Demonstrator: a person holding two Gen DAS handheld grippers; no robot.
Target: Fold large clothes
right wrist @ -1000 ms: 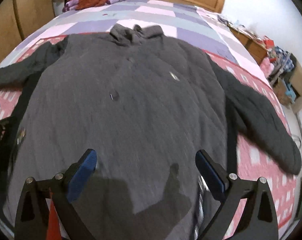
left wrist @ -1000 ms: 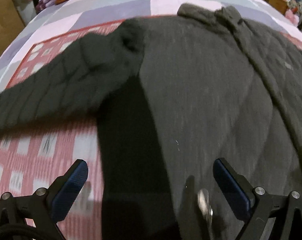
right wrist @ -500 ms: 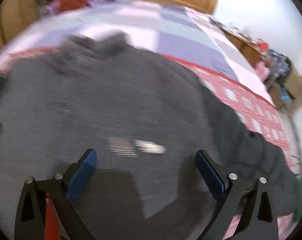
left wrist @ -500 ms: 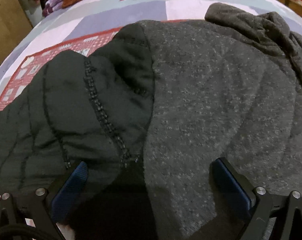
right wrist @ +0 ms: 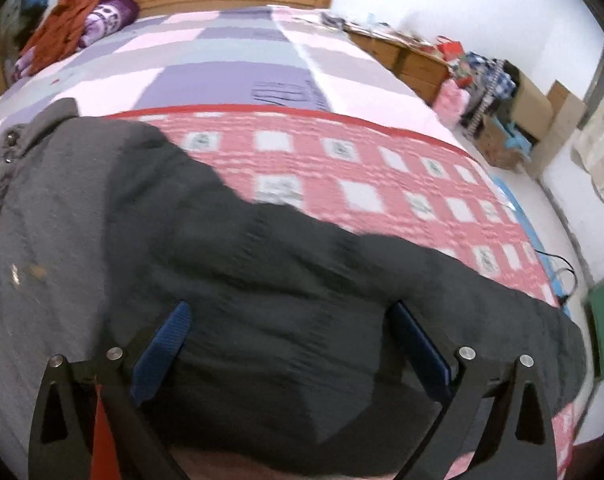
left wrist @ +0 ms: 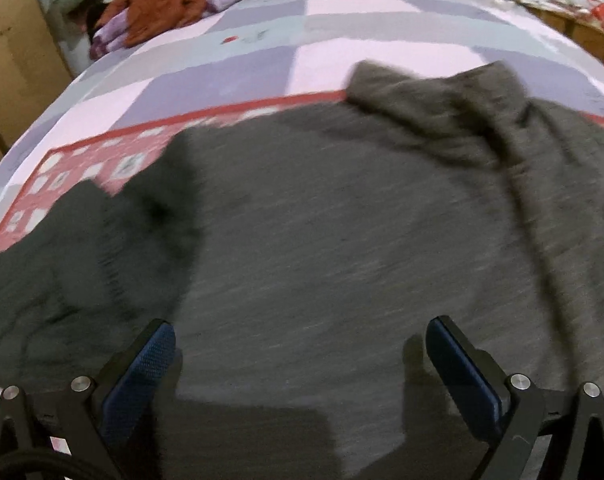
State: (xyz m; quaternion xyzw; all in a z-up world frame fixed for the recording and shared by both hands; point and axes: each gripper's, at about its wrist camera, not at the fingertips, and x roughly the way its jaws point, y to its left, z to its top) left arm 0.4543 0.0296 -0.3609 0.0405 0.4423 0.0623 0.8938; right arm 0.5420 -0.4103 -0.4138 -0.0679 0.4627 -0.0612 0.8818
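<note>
Claws gape over (quilted) grey coat.

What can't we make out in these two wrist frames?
- Left wrist: the grey coat is motion-blurred, so no stitching is readable; its hem is cut off by the bottom edge, behind the open left gripper.
- Right wrist: the sleeve is blurred; its cuff is lost at the dark lens rim, and the open right gripper hides the fabric below.

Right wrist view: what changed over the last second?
The right gripper swung from the coat's middle out over its right sleeve. The left gripper shifted toward the left shoulder. Nothing grasped: both stay open, and the dark coat lies flat on the bed.
</note>
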